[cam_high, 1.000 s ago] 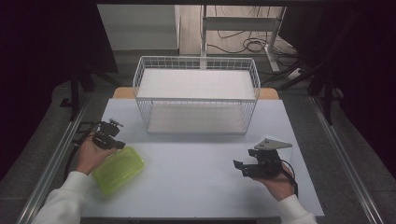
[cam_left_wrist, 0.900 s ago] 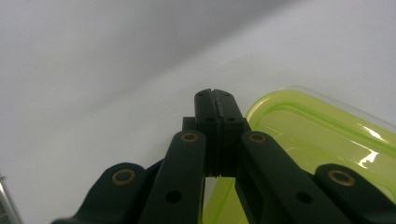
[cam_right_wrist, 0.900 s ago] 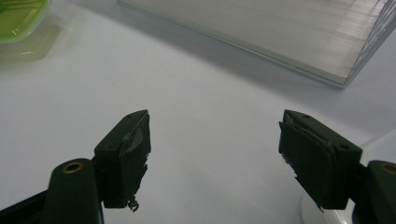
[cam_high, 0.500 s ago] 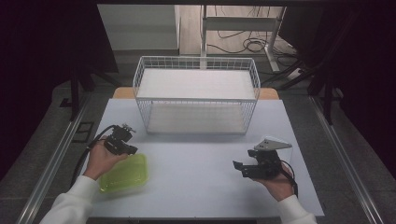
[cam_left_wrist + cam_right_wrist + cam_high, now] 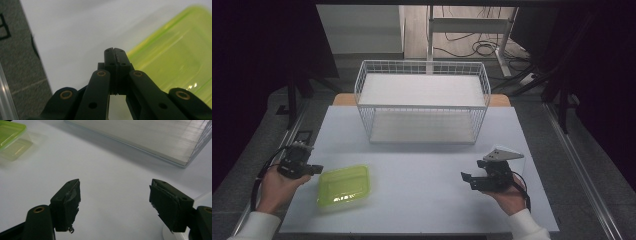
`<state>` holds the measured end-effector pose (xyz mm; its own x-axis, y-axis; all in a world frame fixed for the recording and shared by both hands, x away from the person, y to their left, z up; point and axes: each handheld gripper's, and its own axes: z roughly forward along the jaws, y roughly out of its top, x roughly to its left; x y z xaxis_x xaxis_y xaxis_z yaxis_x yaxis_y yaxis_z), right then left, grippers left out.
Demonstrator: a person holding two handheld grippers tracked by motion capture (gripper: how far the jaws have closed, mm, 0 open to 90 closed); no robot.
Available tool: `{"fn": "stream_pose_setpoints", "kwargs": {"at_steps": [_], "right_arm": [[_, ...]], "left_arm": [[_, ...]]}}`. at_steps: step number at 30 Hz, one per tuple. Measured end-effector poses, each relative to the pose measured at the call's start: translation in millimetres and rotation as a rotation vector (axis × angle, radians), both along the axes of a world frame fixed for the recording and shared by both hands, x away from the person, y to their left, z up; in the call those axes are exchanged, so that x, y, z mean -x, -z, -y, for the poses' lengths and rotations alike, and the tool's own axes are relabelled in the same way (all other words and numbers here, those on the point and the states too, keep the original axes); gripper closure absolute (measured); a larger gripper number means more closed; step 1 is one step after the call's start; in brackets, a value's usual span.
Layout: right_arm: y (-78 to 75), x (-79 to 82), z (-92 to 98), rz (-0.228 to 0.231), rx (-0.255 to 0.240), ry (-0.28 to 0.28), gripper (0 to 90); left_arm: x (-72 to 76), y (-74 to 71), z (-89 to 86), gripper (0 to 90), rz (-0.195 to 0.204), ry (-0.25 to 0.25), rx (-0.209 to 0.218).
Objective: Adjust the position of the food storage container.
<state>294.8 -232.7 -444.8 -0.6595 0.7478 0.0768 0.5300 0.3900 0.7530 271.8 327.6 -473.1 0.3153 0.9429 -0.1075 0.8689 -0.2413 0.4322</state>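
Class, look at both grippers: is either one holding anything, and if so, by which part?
Nothing is held. The left gripper is shut on nothing beside the green box; the right gripper is open over bare table.

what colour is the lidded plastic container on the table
Translucent lime green container; clearest in the high view.

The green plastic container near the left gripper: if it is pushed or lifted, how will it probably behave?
The green container looks see-through and holds nothing visible, so it is probably light. It lies low and flat on the smooth white table, so it should slide, not tip. Its glossy lid may be slippery for the shut left gripper.
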Motion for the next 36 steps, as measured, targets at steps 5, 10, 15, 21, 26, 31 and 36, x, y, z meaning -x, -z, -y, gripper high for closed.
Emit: {"fn": "stream_pose_setpoints", "kwargs": {"at_steps": [5, 10, 15, 21, 26, 31, 36], "right_arm": [[2.1, -0.6, -0.9, -0.008, 0.008, -0.001, 25.1], [2.2, -1.5, -0.4, -0.009, 0.005, 0.003, 25.1], [2.6, -1.5, -1.2, -0.011, 0.007, 0.0, 25.1], [2.9, -1.6, -1.3, -0.012, 0.01, 0.001, 25.1], [2.5, -1.2, -1.3, -0.011, 0.002, -0.006, 25.0], [2.3, -1.2, -1.6, -0.011, -0.001, -0.007, 25.0], [1.7, -1.3, -0.6, -0.01, -0.005, -0.006, 25.1]], "left_arm": [[20.0, 13.8, -7.6, 90.0, -0.042, -0.015, -0.002], [31.0, 21.9, -1.5, 90.0, -0.073, -0.006, 0.007], [31.7, 27.1, 9.3, 90.0, -0.089, 0.016, 0.013], [25.1, 26.7, 25.7, 90.0, -0.091, 0.054, 0.03], [12.5, 23.6, 47.6, 89.9, -0.092, 0.085, 0.048], [1.7, 21.6, 66.3, 90.0, -0.093, 0.119, 0.047], [-12.4, 18.9, 97.9, 90.0, -0.089, 0.172, 0.055]]}}
